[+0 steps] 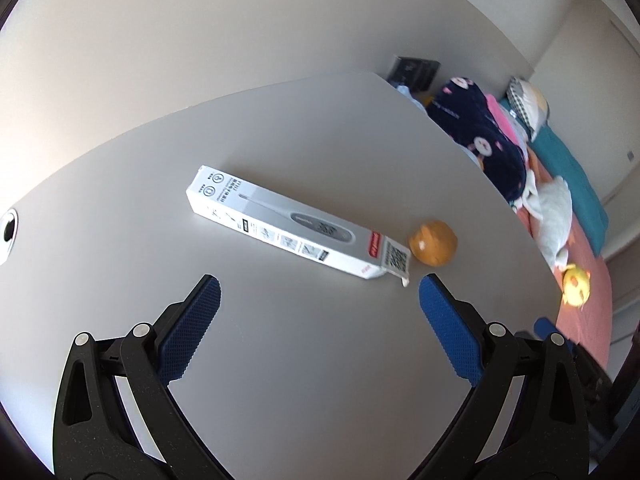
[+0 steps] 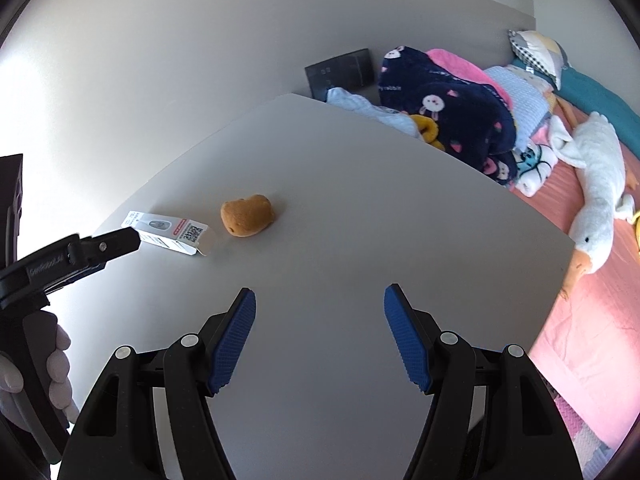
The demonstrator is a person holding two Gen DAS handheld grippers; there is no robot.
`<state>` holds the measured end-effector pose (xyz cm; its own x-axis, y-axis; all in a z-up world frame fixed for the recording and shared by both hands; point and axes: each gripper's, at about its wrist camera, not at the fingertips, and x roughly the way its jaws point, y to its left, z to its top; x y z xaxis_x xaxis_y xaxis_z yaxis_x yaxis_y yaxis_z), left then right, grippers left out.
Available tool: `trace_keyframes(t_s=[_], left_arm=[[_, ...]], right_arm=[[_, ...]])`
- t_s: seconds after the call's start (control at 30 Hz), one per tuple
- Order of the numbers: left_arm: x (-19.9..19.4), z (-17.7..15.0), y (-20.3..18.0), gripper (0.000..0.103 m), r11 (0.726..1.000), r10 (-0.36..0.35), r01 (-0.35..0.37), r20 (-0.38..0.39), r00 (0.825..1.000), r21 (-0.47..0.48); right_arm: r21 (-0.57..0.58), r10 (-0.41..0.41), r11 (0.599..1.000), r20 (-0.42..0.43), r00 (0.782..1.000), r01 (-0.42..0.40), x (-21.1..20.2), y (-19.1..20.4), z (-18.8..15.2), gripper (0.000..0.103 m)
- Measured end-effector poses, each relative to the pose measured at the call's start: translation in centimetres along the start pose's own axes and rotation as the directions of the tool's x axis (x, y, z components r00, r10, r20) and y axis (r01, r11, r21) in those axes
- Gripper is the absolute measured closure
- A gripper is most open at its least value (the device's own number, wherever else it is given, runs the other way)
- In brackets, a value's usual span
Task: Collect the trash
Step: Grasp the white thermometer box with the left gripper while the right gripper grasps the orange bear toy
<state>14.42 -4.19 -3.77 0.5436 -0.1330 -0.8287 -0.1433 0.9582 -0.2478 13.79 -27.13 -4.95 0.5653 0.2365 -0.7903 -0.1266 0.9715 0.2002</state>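
Note:
A long white thermometer box lies flat on the grey table, just ahead of my left gripper, which is open and empty above the table. An orange lump sits at the box's right end. In the right wrist view the box and the orange lump lie far left. My right gripper is open and empty over the table. The left gripper's finger reaches in from the left beside the box.
A bed lies along the table's right edge with a navy blanket, a white plush goose and pillows. A dark panel stands against the wall. A round cable hole is at the table's left.

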Motion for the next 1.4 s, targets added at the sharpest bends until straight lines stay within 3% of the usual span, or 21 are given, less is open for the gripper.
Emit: trace_keyframes(t_s=[0.17,0.43,0.67,0.8,0.9,1.03,1.27,1.4], left_arm=[[1.5,1.6,0.9,0.007,0.993,0.007,-0.01,-0.024,1.0,-0.116],[4.0,3.9,1.4,0.007,0.974,0.044,-0.059,-0.071,0.997,-0.221],[6.2,4.5,1.5,0.007,0.966,0.085,-0.121,-0.16,0.983,-0.23],[6.5,4.4,1.3,0.011,0.971,0.122,-0.15,-0.152,0.981,-0.185],[6.4,4.3,1.3,0.018,0.977,0.146,-0.164,-0.134,0.98,-0.136],[6.1,4.0,1.8,0.025,0.99,0.117,-0.125,-0.1,0.988,-0.072],[5.5,3.8,2.7,0.062,1.0,-0.008,0.009,-0.075,0.997,0.017],[5.2,3.2,2.7,0.072,0.997,-0.051,0.055,-0.075,0.996,0.054]], right_arm=[[-0.018,0.021,1.0,-0.011,1.0,-0.021,1.1,0.9,0.8,0.035],[-0.043,0.035,0.998,-0.028,0.999,-0.036,2.6,1.9,1.9,0.035],[-0.06,0.038,0.997,-0.04,0.998,-0.04,3.7,2.6,2.6,0.035],[-0.072,0.038,0.996,-0.051,0.998,-0.042,4.4,3.1,2.9,0.035],[-0.085,0.039,0.995,-0.062,0.997,-0.044,5.0,3.6,3.1,0.035],[-0.09,0.045,0.995,-0.073,0.996,-0.052,5.7,4.0,3.4,0.035],[-0.109,0.044,0.993,-0.085,0.995,-0.053,7.0,4.9,3.8,0.035],[-0.102,0.045,0.993,-0.098,0.994,-0.055,7.7,5.2,4.2,0.035]])
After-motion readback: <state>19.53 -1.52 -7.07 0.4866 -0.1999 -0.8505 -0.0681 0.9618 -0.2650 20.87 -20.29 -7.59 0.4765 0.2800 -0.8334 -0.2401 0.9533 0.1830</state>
